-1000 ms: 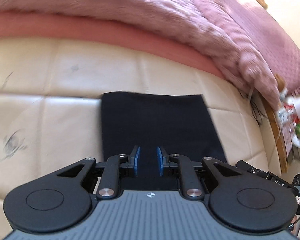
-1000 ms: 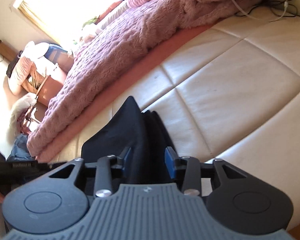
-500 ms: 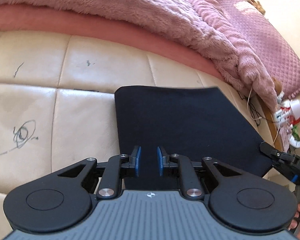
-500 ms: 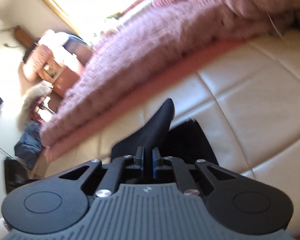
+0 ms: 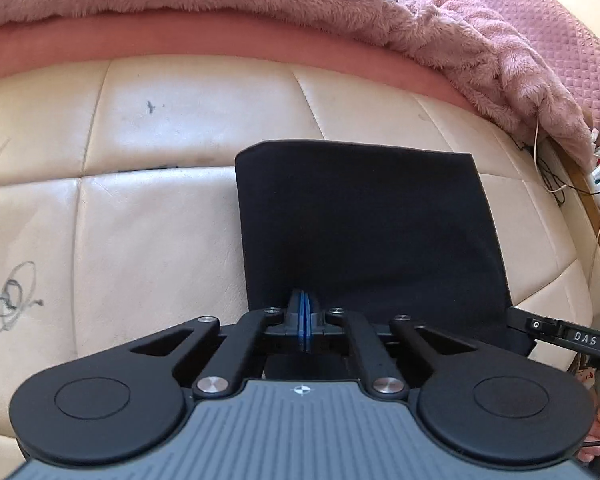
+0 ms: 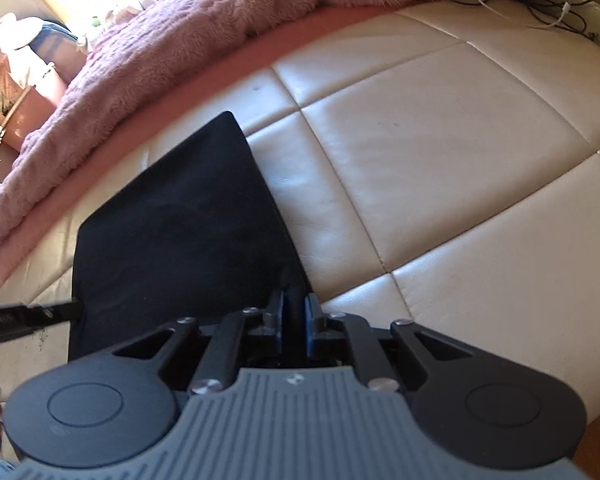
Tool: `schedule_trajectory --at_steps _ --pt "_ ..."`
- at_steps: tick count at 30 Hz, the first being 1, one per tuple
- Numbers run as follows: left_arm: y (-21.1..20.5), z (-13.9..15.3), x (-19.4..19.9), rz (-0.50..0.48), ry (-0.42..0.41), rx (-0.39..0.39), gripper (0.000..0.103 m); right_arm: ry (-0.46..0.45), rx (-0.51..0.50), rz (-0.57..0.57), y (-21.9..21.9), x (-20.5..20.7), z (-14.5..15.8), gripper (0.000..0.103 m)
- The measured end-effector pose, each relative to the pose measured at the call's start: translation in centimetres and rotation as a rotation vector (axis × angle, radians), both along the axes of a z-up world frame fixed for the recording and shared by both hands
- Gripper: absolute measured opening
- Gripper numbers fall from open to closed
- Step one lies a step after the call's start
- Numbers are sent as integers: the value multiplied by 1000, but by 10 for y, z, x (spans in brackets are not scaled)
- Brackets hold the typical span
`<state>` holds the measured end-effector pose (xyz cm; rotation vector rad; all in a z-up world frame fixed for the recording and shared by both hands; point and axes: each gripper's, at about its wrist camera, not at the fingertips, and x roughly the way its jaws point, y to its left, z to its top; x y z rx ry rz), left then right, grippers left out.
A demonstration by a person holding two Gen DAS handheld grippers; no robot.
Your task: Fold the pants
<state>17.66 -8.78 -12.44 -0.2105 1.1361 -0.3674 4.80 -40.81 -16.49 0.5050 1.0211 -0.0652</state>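
The black pants (image 5: 372,224) lie folded into a flat rectangle on the cream leather surface (image 5: 148,232). My left gripper (image 5: 304,322) is shut at the near left edge of the pants, its blue pads pressed together with no cloth clearly between them. My right gripper (image 6: 294,320) is shut on the near right corner of the pants (image 6: 180,240), with dark cloth between its blue pads. The right gripper's tip also shows in the left wrist view (image 5: 560,334), at the pants' right corner.
A fluffy pink blanket (image 5: 300,4) lies along the far edge over a salmon border (image 5: 180,40). Cables (image 5: 552,176) and a wooden edge (image 5: 592,208) are at the right. Pen scribbles (image 5: 14,300) mark the leather at the left. Boxes and clutter (image 6: 16,72) stand far left.
My left gripper went from open to shut at the pants' near edge. My right gripper closed on the raised pants fold and brought it down, so the pants lie flat.
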Motion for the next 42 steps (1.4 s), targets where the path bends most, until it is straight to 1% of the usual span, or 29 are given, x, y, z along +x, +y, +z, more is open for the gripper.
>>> schedule_trajectory --at_steps 2,3,4,7,9,11,13,15,17,20,22,23,26,28,30,31,32,33,34,35,36,37,38,39,40,42 --pt "3 2 0 5 6 -15 6 6 -13 2 -2 -4 0 8" --pt "4 5 0 0 6 -18 5 10 -18 -2 -2 -5 1 11" --pt "6 10 0 -5 -1 -22 6 14 -24 -1 -3 -7 4 12" --pt "10 26 5 -15 -56 -32 6 1 -42 15 -3 -9 13 12" --pt "13 35 12 -10 -98 -26 6 -32 -92 21 -3 -7 27 14" --pt "14 39 21 -7 -115 -20 6 -77 -136 33 -2 0 40 14" --pt "13 39 31 -1 -119 -12 6 -135 -121 65 0 14 50 14" --pt "11 34 40 8 -121 -8 6 -172 -97 112 5 33 52 12" --pt "9 26 49 28 -107 -9 6 -194 -124 168 17 55 49 11" --pt "9 14 60 52 -86 4 6 -202 -138 215 27 84 38 9" --pt "8 7 65 48 -72 31 6 -172 -170 209 29 99 27 8" --pt "7 5 67 42 -71 42 6 -153 -167 203 27 104 20 7" --pt "3 1 71 38 -69 60 6 -118 -134 186 21 112 4 7" --pt "4 3 71 43 -67 61 6 -119 -123 177 20 113 3 7" --pt "4 9 68 42 -72 71 6 -121 -137 182 22 111 8 8" --pt "4 13 66 39 -75 78 7 -122 -143 182 22 109 12 12" --pt "4 16 63 37 -79 84 11 -127 -142 179 23 106 17 12" --pt "4 19 60 30 -78 88 18 -132 -136 177 21 100 22 14" --pt "3 22 58 25 -81 91 20 -131 -124 175 20 95 25 22" --pt "3 25 54 23 -88 96 20 -125 -99 176 17 90 27 27" --pt "3 27 50 22 -92 101 24 -119 -74 173 15 86 28 31" --pt "3 30 46 22 -94 107 32 -114 -46 168 11 80 29 33" --pt "4 32 43 24 -96 106 37 -108 -21 164 7 74 29 34" --pt "5 34 39 25 -97 100 47 -102 1 159 4 69 29 38" --pt "7 35 34 26 -99 91 54 -98 22 151 0 63 29 43" --pt "10 35 28 27 -91 71 59 -87 60 137 -8 54 26 49"
